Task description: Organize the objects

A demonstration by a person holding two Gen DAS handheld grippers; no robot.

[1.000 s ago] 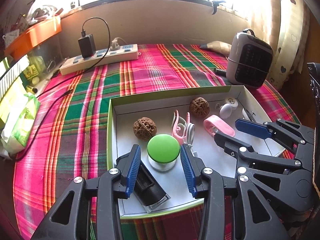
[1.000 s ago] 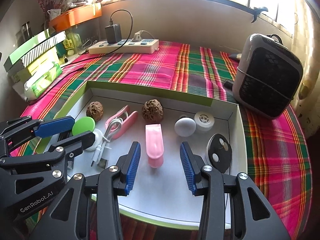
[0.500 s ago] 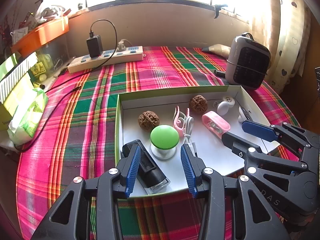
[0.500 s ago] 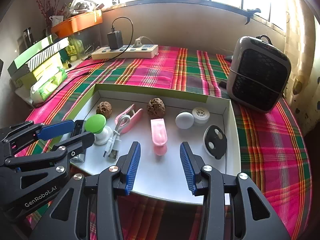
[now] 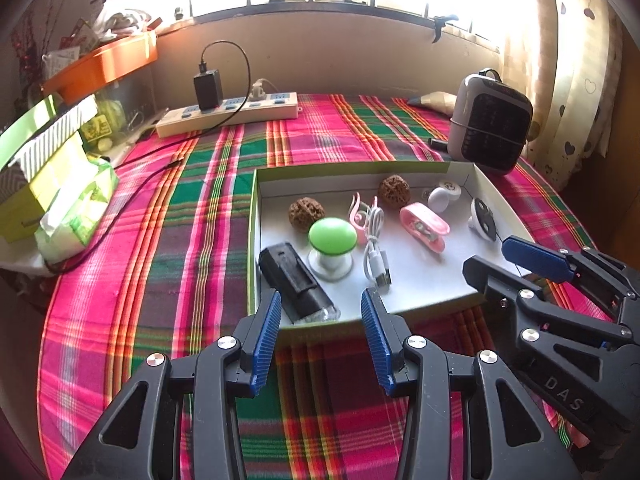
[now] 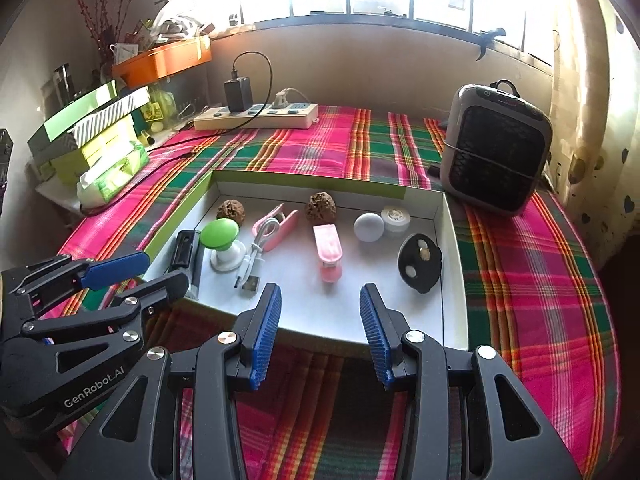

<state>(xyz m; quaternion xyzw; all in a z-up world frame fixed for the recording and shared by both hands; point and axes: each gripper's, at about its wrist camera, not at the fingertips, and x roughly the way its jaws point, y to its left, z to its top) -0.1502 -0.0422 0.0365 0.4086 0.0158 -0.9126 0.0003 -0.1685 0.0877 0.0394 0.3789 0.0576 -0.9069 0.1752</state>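
Pulling back is what you have just done with both tools: a second ago your left hand-held gripper (image 5: 318,312) framed the green push-button (image 5: 332,236) inside the box (image 5: 252,240), and your right hand-held gripper (image 6: 320,312) hung over the pink clip case (image 6: 328,246); now both sit over the near rim, above the plaid cloth on the desk (image 5: 160,240). Both stand with jaws apart and nothing between the pads.

Going left to right in the box, nothing has shifted: the black flash drive (image 5: 296,280) lies at the near left corner, the green push-button just beside it, a walnut (image 5: 306,212) behind, then the white cable (image 5: 374,240) draped over a pink clip (image 5: 358,212), a second walnut (image 5: 394,190), the pink clip case, two white round pieces (image 5: 440,198), and the black oval disc (image 6: 420,262) by the right wall.

To my eye, the withdrawal with empty jaws suggests the sorting is finished or paused; every item rests inside the box.

Readable writing: "GenRobot.AI" on the left tool's body in the right view, and "DAS" on the right tool's in the left view. Labels elsewhere are too small to read.
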